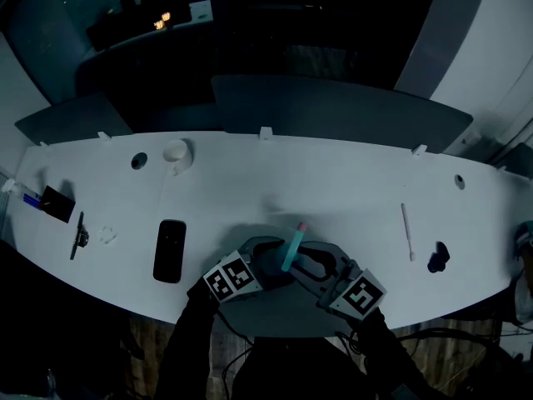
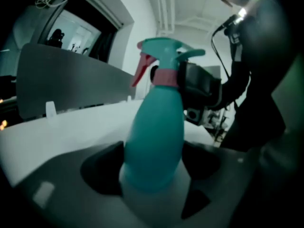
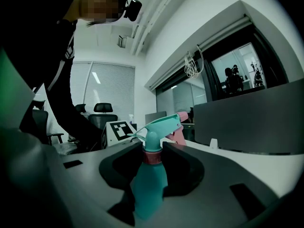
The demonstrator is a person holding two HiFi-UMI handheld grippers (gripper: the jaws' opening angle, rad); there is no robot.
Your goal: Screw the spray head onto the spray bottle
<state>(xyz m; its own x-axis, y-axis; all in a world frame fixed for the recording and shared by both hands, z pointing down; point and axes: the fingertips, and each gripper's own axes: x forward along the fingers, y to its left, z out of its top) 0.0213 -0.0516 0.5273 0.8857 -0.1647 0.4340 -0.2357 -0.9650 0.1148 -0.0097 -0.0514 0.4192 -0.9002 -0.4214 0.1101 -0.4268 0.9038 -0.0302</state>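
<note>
The left gripper [image 2: 154,172] is clamped on the lower body of the teal bottle [image 2: 154,137], one dark pad pressing on each side. The right gripper [image 3: 151,158] comes from the opposite side and has its jaws closed on the pink collar [image 3: 151,156] at the bottle's neck. The teal head [image 3: 159,126] sits on top of the bottle, its pink trigger pointing away from the right gripper. How far the collar is screwed down cannot be told.

In the head view both grippers meet at the near edge of the white table [image 1: 333,182], their marker cubes facing the camera. The bottle [image 1: 291,251] is held between them, leaning with its top toward the far side, and whether it touches the table cannot be seen.

On the table a black phone [image 1: 169,251] lies to the left of the grippers and a white cup [image 1: 176,152] stands further back. A thin white stick [image 1: 406,230] and a small dark object [image 1: 438,257] lie to the right, well apart from the bottle
</note>
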